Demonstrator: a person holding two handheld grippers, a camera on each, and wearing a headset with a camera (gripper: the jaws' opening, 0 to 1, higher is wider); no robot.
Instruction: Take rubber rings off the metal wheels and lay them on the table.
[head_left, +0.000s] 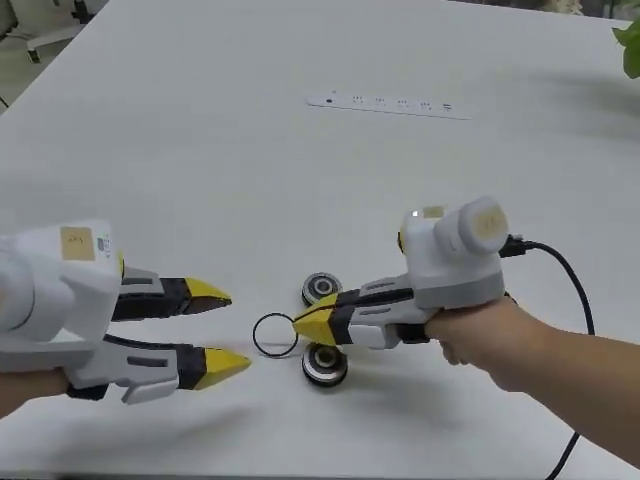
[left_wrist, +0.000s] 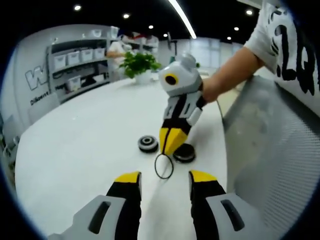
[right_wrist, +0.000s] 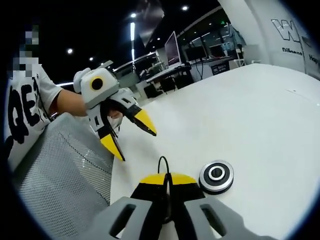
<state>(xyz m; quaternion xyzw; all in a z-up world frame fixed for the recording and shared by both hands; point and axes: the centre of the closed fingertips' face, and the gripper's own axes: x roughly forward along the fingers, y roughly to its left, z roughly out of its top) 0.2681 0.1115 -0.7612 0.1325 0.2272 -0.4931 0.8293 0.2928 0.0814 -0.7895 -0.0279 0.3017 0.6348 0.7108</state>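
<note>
The thin black rubber ring (head_left: 275, 335) is pinched at its edge in the closed yellow tips of the right gripper (head_left: 300, 325), just beside two round metal wheels (head_left: 321, 289) (head_left: 325, 363) lying apart on the white table (head_left: 300, 180). The left gripper (head_left: 238, 330) hovers near the ring, jaws spread and holding nothing.

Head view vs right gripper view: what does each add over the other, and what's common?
Head view adds: the near wheel beside the right gripper, the hand holding that gripper, and its black cable.

Right gripper view adds: a grey mesh panel, the person's printed shirt, and a monitor on desks behind.

Both: the white table, the rubber ring pinched in the right gripper's shut jaws, the far wheel, and the left gripper, open.
</note>
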